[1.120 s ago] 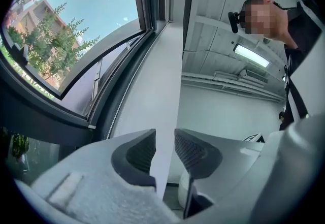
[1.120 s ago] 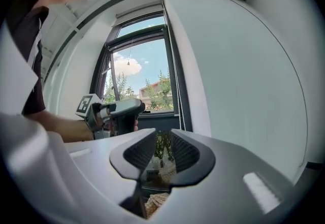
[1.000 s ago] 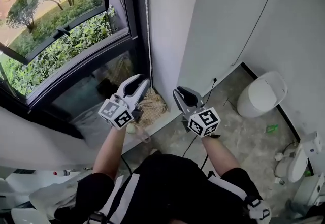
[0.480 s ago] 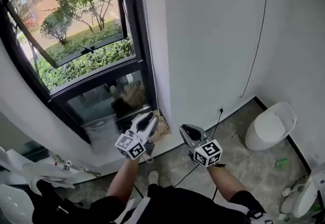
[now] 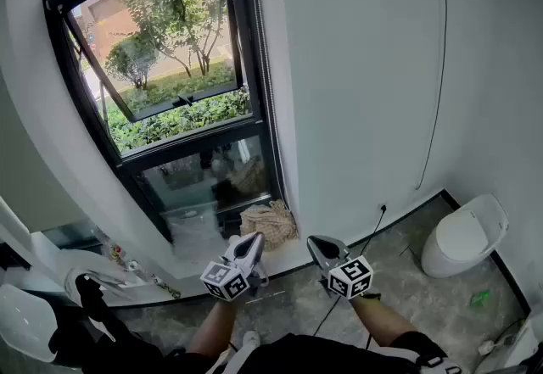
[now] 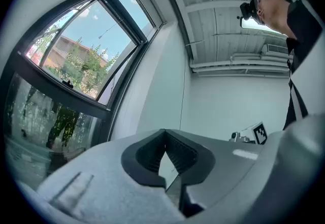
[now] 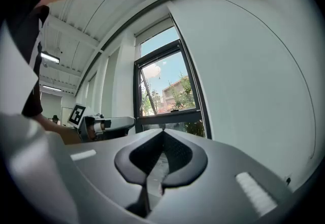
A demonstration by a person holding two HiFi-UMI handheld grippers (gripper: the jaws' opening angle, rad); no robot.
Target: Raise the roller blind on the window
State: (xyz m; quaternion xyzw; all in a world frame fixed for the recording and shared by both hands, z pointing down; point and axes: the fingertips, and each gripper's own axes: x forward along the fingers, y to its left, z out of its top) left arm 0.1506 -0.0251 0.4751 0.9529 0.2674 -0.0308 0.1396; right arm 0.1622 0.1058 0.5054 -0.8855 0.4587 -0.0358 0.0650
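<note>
Two tools, left tool (image 5: 252, 238) and right tool (image 5: 315, 242), jaws just closed together on nothing, window (image 5: 174, 75) ahead, well apart.

A bare, unfinished room indoors. It has a rough concrete floor (image 5: 424, 296), exposed ceiling pipes (image 6: 238, 58), and what looks like a loose toilet (image 5: 462, 237).

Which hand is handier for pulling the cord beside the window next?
Left, probably. The left gripper sits nearer the cord hanging by the window's right frame; the right gripper is further along the wall. Both jaws have just closed, empty.
</note>
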